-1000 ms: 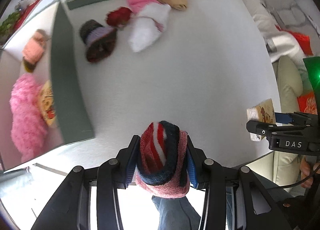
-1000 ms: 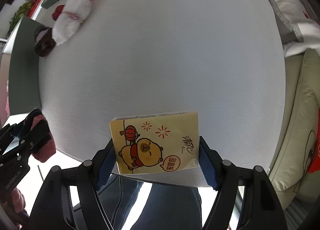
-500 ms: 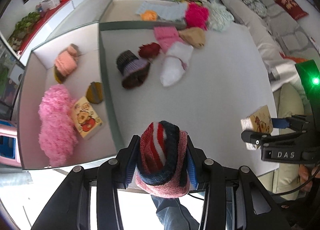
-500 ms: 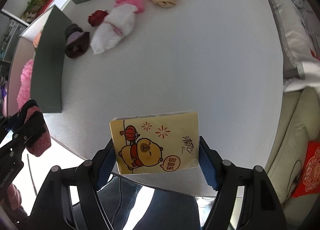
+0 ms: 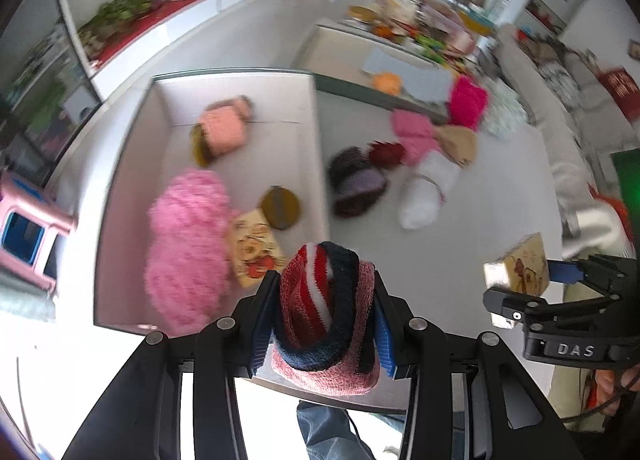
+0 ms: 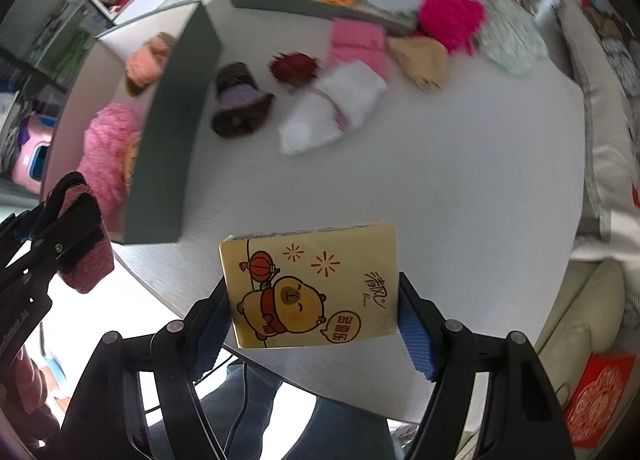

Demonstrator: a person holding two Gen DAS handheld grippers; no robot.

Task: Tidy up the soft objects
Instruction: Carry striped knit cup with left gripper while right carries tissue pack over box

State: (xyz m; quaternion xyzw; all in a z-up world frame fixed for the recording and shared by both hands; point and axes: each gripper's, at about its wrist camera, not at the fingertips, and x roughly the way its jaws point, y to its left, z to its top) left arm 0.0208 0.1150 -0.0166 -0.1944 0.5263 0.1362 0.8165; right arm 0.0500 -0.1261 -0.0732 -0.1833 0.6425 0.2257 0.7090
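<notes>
**Hat and tissue pack held over the worktop edge, box not yet reached**

Hat (image 5: 326,312), a striped knit one, sat squeezed between the narrow-set pads of the left hand-held gripper (image 5: 324,320), at the bottom centre of the left view. It hung above the near edge of the worktop (image 5: 460,244), just beside the corner of the open box (image 5: 316,132), not over its floor. The right hand-held gripper (image 6: 314,312) stood wider, clamped on a yellow tissue pack (image 6: 312,288) by its two short sides, low in the right view and also over the worktop's near edge.

The box already held a fluffy pink thing (image 5: 184,244), a peach roll (image 5: 222,132), a round olive piece (image 5: 280,206) and another yellow pack (image 5: 254,252), crowded toward its near end.

Risks, as I judged them:
- Released where it hung, the hat could land on the box wall or slide off the worktop to the floor, since much of it bulged below the pads.
- The pack was gripped only at its ends; being soft, it could buckle and slip out if the wrist tipped.
- Both grippers heading for the same box corner could knock together.
- Dropped onto the crowded near end, either thing might roll over the wall.

Both views were blurred, so finer contact could not be told.
</notes>
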